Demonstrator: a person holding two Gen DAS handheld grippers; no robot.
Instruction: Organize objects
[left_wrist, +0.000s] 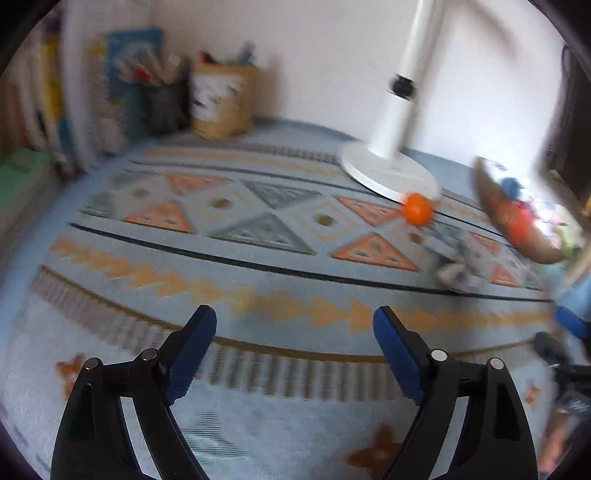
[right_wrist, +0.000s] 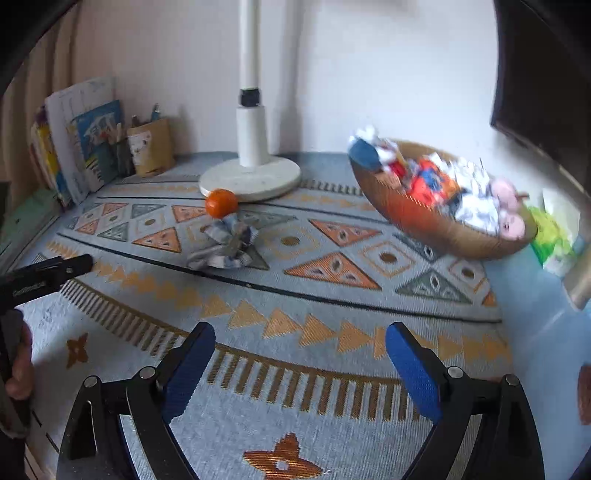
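Note:
An orange fruit (right_wrist: 221, 203) lies on the patterned blue mat (right_wrist: 332, 295), touching the rim of a white lamp base (right_wrist: 251, 177). Just in front of it sits a crumpled blue-and-white wrapper (right_wrist: 225, 245). A wooden bowl (right_wrist: 417, 221) heaped with coloured wrappers and small items stands at the right. My right gripper (right_wrist: 301, 332) hangs open over the near mat, nothing between its blue pads. My left gripper (left_wrist: 295, 321) is open and empty too, to the left of the fruit (left_wrist: 417, 208), the wrapper (left_wrist: 461, 264) and the bowl (left_wrist: 509, 229). One left finger (right_wrist: 74, 266) shows at the right wrist view's left edge.
A tall white lamp (left_wrist: 391, 173) rises at the back middle. A tan pen holder (right_wrist: 151, 151), a dark pen cup and upright books (right_wrist: 85, 140) fill the back left corner. A green bag (right_wrist: 554, 236) and a dark screen (right_wrist: 535, 92) stand at the right.

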